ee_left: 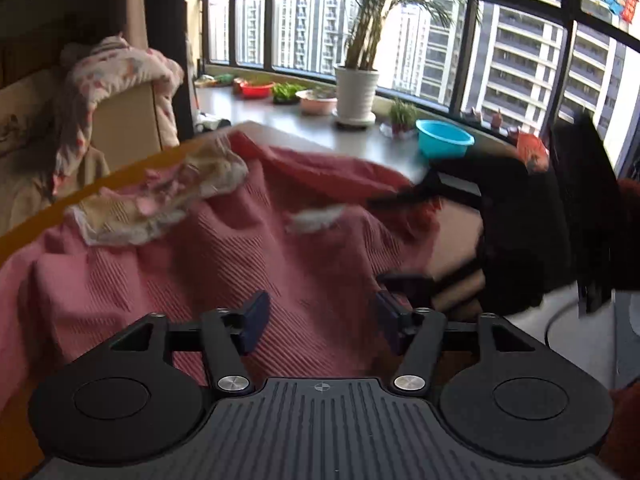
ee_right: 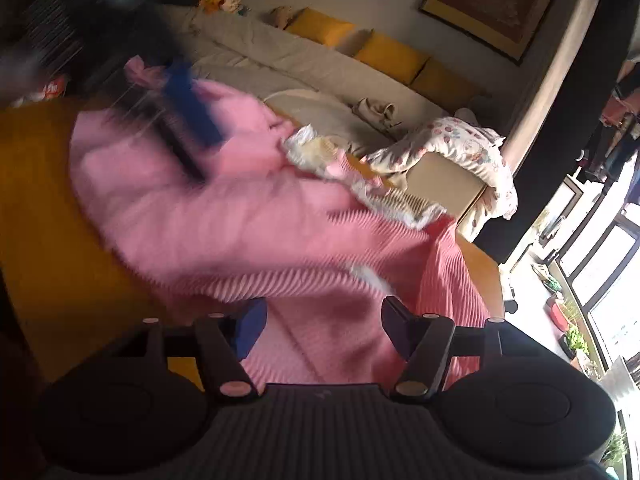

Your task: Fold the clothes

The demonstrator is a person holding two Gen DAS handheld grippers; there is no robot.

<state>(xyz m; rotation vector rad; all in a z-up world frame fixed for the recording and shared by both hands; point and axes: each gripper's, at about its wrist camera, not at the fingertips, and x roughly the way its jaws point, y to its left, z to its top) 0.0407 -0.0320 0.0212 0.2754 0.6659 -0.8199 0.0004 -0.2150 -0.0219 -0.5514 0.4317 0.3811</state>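
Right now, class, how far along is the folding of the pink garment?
Done: nothing looks neatly folded; the pink knit garment lies rumpled on the orange surface, its cream frilled trim bunched up. In hand: nothing; the left gripper and right gripper are both open over the cloth. Left: flattening and all folds.

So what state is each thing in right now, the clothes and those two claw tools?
Pink knitted garment: rumpled on the orange surface, not folded.
Cream frilly cloth: crumpled on top of the pink garment.
Left gripper: open, holding nothing.
Right gripper: open, holding nothing.
Floral blanket: draped over a box.
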